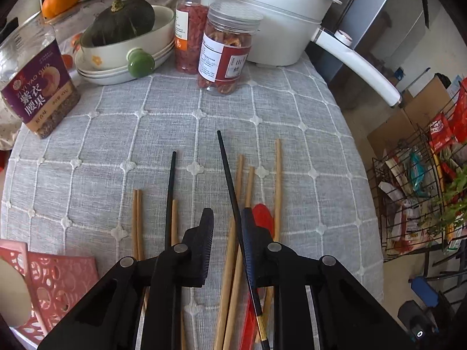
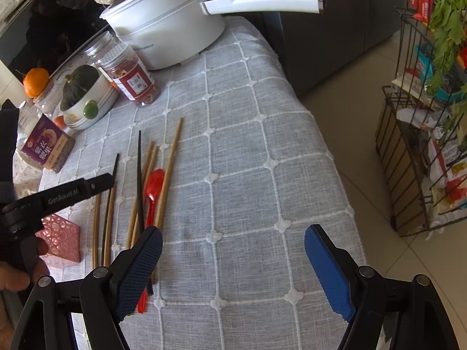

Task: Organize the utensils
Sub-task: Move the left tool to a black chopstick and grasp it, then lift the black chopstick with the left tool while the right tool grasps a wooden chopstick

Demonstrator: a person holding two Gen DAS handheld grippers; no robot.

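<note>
Several wooden chopsticks [image 1: 278, 186], two black chopsticks [image 1: 229, 175] and a red plastic spoon [image 1: 264, 217] lie loose on the grey checked tablecloth [image 1: 146, 145]. My left gripper [image 1: 226, 248] hovers low over them, jaws open with a narrow gap; one black chopstick runs along its right finger, unclamped. In the right wrist view the same pile shows at left, with wooden chopsticks [image 2: 172, 160], a black chopstick [image 2: 140, 180] and the spoon [image 2: 153, 189]. My right gripper [image 2: 233, 265] is wide open and empty, just right of the pile. The left gripper [image 2: 67, 194] shows there too.
A pink perforated holder [image 1: 55, 285] lies at the near left. At the back stand two jars [image 1: 224, 49], a white pot with a long handle [image 1: 280, 20], bowls with a dark squash [image 1: 122, 26] and a purple-labelled tin [image 1: 38, 87]. A wire rack [image 2: 423, 145] stands on the floor right of the table.
</note>
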